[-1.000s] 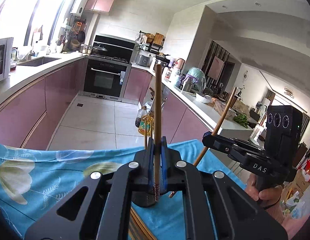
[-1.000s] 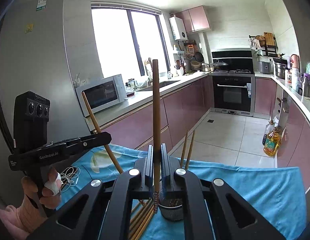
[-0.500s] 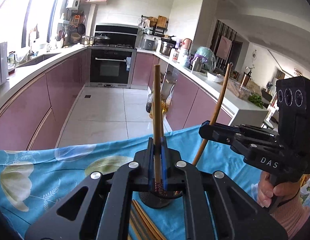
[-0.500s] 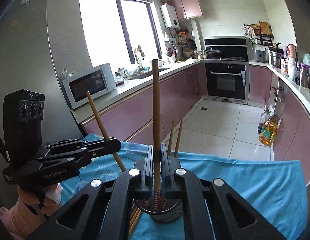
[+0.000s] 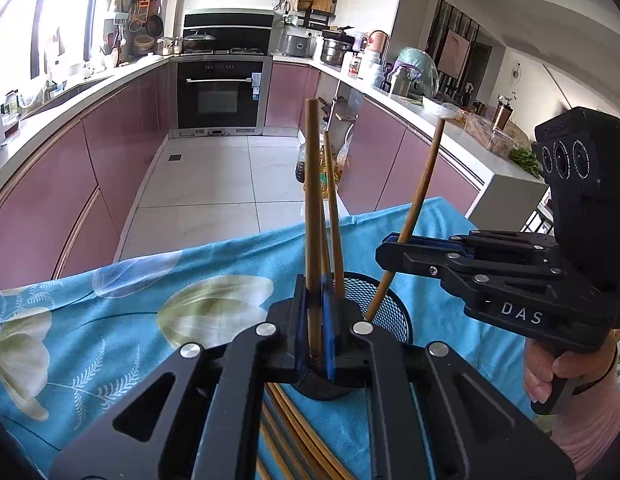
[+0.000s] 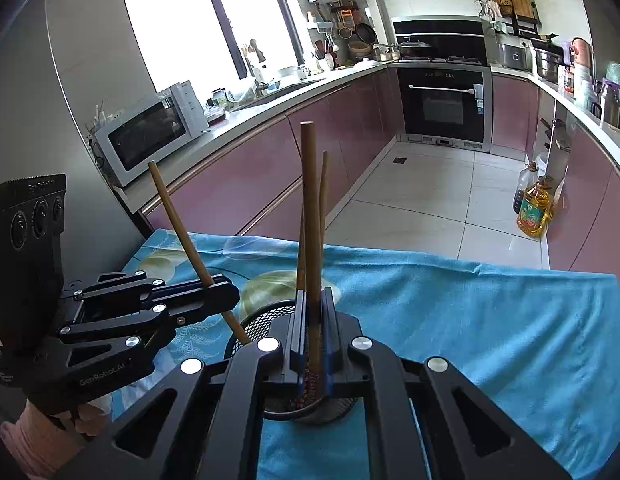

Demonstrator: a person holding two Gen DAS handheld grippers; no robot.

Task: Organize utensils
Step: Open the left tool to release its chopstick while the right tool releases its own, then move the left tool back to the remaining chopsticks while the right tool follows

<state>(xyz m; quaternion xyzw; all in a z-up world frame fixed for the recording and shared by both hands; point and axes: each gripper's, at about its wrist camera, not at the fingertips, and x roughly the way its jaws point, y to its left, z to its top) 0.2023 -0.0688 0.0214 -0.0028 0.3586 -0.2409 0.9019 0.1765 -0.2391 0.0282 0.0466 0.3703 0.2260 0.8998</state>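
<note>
White "DAS" lettering marks the right tool [image 5: 389, 249].

Microwave [image 6: 150, 132] on counter, built-in oven [image 5: 220, 98], oil bottle [image 6: 534, 212] on floor

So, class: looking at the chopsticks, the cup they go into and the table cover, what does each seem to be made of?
Chopsticks: probably wood or bamboo, matte brown with a patterned tip.
Cup: black wire mesh, apparently metal; the holes show.
Table cover: soft woven cloth, blue with a pale leaf print, wrinkled.

Blue cloth [image 5: 110, 280], mesh holder [image 5: 389, 312], perhaps chopsticks [image 5: 294, 432]
</note>
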